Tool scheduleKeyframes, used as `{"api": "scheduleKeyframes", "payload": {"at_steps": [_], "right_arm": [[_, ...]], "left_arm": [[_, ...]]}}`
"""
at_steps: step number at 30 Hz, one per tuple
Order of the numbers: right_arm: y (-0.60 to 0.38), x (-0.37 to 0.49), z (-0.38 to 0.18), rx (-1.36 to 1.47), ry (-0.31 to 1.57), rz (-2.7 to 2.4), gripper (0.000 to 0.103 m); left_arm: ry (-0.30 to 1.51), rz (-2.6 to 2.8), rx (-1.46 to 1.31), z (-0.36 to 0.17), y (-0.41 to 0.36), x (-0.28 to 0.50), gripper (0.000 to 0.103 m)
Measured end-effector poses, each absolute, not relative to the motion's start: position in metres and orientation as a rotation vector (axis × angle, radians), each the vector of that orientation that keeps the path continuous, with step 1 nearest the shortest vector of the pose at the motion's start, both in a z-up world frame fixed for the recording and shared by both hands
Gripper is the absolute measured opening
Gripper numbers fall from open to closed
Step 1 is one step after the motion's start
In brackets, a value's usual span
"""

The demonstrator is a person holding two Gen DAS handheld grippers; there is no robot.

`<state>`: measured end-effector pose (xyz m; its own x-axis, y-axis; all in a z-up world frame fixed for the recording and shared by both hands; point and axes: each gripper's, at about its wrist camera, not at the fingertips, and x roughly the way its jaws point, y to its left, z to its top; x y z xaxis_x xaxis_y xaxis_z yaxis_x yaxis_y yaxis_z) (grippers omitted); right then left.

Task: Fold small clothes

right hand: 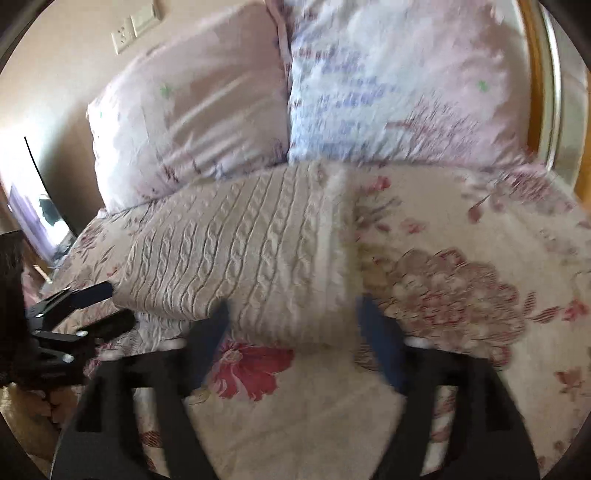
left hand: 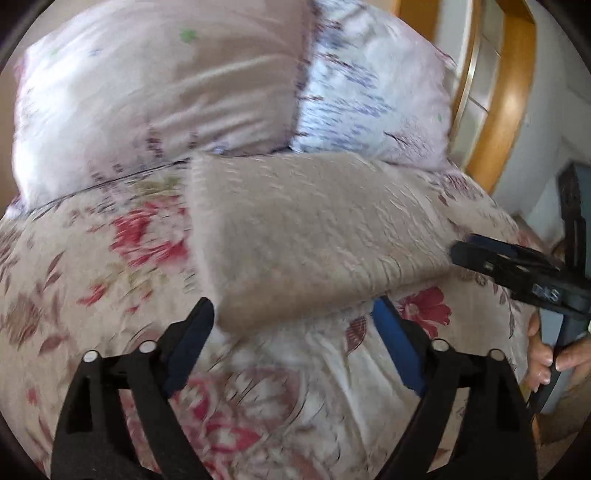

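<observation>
A beige cable-knit garment (left hand: pixel 306 236) lies folded into a rectangle on the floral bedspread (left hand: pixel 110 266); it also shows in the right wrist view (right hand: pixel 236 251). My left gripper (left hand: pixel 295 314) is open, its jaws spread around the garment's near edge, holding nothing. It appears at the left of the right wrist view (right hand: pixel 107 306), open at the garment's left corner. My right gripper (right hand: pixel 291 314) is open at the garment's near right edge. It shows at the right of the left wrist view (left hand: pixel 461 254), its tip at the garment's right edge.
Two pale pillows (left hand: pixel 159 92) (right hand: pixel 399 85) lean at the head of the bed, just behind the garment. A wooden headboard (left hand: pixel 513 96) curves at the right. A wall with a socket (right hand: pixel 123 35) stands at the left. A hand (left hand: pixel 554 358) holds the right gripper.
</observation>
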<state>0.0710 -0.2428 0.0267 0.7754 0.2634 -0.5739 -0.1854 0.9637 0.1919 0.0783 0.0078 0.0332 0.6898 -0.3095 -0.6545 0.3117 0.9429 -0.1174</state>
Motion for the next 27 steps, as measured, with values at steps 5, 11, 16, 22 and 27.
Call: {"api": "scheduleKeyframes", "payload": {"at_steps": [5, 11, 16, 22, 27], "right_arm": [[-0.233, 0.051, 0.027, 0.04, 0.595, 0.151, 0.101], [-0.226, 0.046, 0.016, 0.063, 0.647, 0.152, 0.101], [-0.213, 0.049, 0.005, 0.039, 0.696, 0.151, 0.101], [-0.203, 0.052, -0.003, 0.0, 0.719, 0.131, 0.101], [-0.203, 0.057, -0.011, 0.015, 0.766, 0.128, 0.101]], "left_arm": [[0.784, -0.253, -0.033, 0.026, 0.02, 0.07, 0.1], [0.818, -0.192, -0.014, 0.02, 0.018, 0.07, 0.101], [0.873, -0.14, 0.027, 0.01, 0.009, 0.075, 0.101], [0.909, -0.142, 0.04, 0.003, 0.002, 0.078, 0.101], [0.919, -0.126, 0.059, 0.0, -0.002, 0.082, 0.101]]}}
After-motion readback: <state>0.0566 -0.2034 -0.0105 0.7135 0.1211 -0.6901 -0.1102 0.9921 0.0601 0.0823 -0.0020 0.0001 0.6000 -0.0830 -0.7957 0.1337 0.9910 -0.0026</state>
